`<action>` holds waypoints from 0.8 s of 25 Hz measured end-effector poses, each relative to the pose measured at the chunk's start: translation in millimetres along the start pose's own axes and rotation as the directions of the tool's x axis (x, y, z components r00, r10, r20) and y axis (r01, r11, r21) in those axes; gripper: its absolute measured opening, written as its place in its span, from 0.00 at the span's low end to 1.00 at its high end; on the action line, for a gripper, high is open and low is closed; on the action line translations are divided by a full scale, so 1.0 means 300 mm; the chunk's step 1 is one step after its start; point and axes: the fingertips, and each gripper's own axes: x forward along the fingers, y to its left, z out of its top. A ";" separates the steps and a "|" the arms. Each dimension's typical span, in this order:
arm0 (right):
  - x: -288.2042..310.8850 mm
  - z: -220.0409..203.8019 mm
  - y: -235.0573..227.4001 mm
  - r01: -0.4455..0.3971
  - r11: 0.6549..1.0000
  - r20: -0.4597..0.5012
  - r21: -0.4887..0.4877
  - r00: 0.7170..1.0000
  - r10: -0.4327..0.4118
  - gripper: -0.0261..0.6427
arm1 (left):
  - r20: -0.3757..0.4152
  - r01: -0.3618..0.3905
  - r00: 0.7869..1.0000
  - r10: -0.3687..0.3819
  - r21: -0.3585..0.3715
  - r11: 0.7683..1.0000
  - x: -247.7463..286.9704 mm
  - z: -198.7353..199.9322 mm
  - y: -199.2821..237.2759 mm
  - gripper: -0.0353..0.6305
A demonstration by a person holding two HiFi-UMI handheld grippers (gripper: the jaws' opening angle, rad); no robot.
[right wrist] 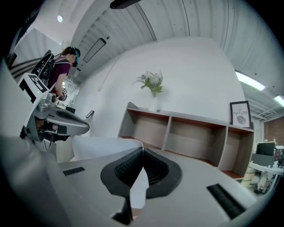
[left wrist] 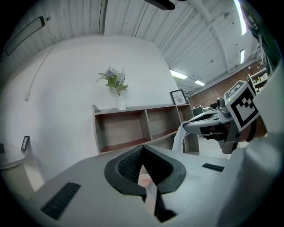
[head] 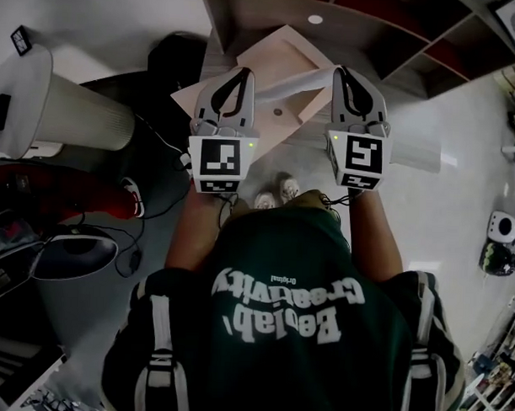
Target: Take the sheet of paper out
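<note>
A white sheet of paper [head: 287, 85] hangs in the air, stretched between my two grippers, which I hold up side by side. My left gripper [head: 243, 72] is shut on its left end, and a pale strip of it shows between the closed jaws [left wrist: 142, 148]. My right gripper [head: 340, 71] is shut on the other end. In the right gripper view the paper [right wrist: 104, 146] runs from the jaws [right wrist: 142, 150] leftward to the left gripper [right wrist: 86, 127]. In the left gripper view the paper [left wrist: 178, 139] droops from the right gripper's tip [left wrist: 185, 127].
Below the grippers stands a light wooden table [head: 280, 54] in front of a brown open shelf [head: 373, 27] with a vase of flowers [left wrist: 116, 84] on top. A white ribbed cylinder [head: 75, 110], a red object [head: 64, 194] and floor cables [head: 158, 146] lie at the left.
</note>
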 end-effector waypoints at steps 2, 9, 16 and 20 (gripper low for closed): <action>-0.038 -0.001 -0.012 0.033 0.999 0.000 0.005 0.999 -0.033 0.09 | 0.010 0.011 1.000 -0.011 -0.004 1.000 -0.025 -0.005 -0.004 0.08; -0.142 -0.044 -0.079 0.109 0.994 -0.020 0.017 0.994 -0.109 0.09 | 0.016 0.057 0.998 -0.057 -0.013 0.998 -0.055 -0.033 -0.056 0.08; -0.220 -0.046 -0.119 0.133 0.991 -0.017 0.026 0.991 -0.133 0.09 | 0.045 0.061 0.997 -0.060 -0.003 0.998 -0.056 0.036 -0.100 0.08; -0.235 -0.078 -0.157 0.129 0.991 -0.004 0.043 0.992 -0.129 0.09 | 0.059 0.049 0.997 -0.049 0.000 0.999 -0.037 0.046 -0.145 0.08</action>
